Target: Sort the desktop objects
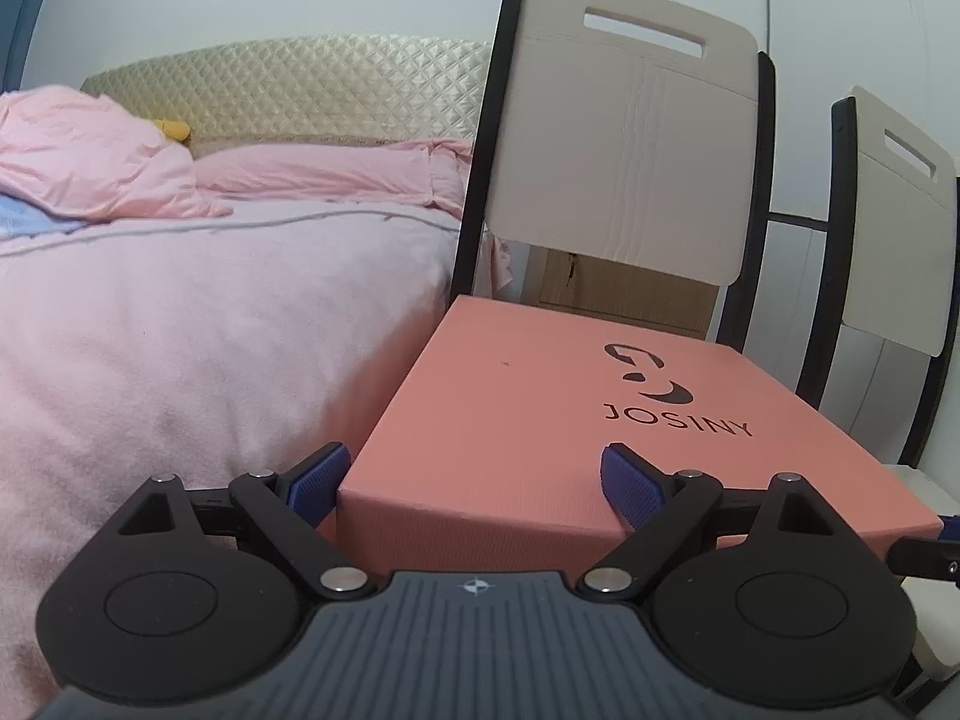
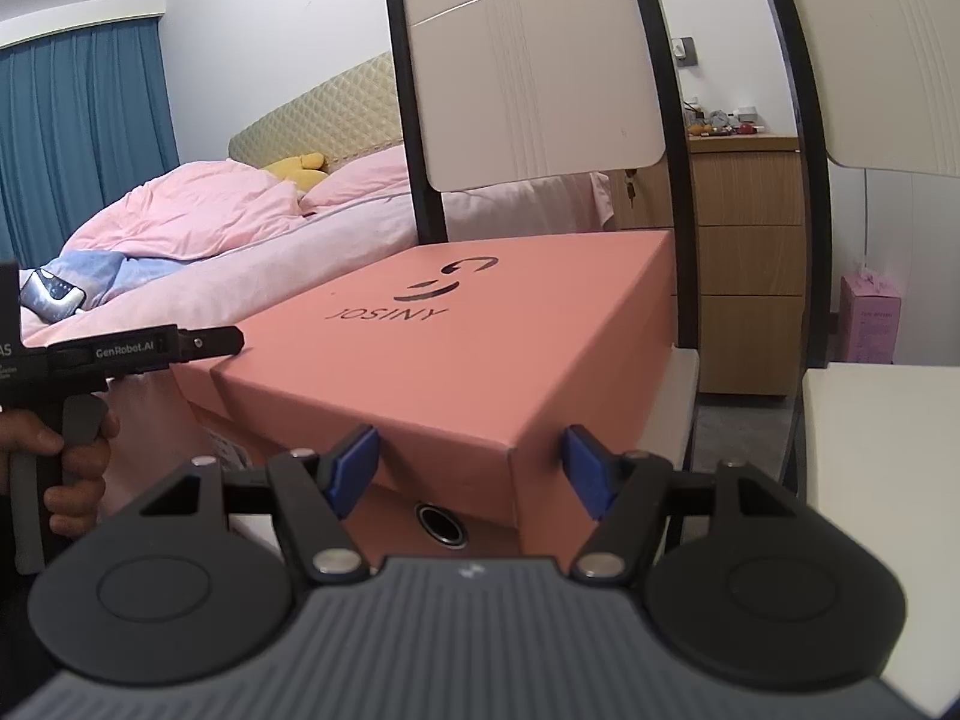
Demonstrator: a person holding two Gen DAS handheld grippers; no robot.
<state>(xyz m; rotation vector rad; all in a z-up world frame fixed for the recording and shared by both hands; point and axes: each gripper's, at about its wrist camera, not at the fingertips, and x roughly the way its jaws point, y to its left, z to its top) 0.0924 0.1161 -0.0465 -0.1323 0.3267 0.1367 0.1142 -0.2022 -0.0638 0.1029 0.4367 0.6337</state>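
Observation:
A salmon-pink shoe box marked JOSINY (image 1: 540,408) lies on a chair seat; it also shows in the right wrist view (image 2: 480,348). Its lid sits slightly askew over the base, whose front has a round metal-ringed hole (image 2: 443,523). My left gripper (image 1: 474,480) is open, its blue pads straddling the box's near left corner. My right gripper (image 2: 474,468) is open, its pads on either side of the box's near right corner. The left gripper's body and the hand holding it (image 2: 120,354) show at the left of the right wrist view.
The chair back (image 1: 624,138) rises behind the box, with a second chair (image 1: 894,204) to the right. A bed with pink bedding (image 1: 180,330) lies at left. A wooden drawer cabinet (image 2: 750,252) and a pink carton (image 2: 870,324) stand behind. A white surface (image 2: 888,480) is at right.

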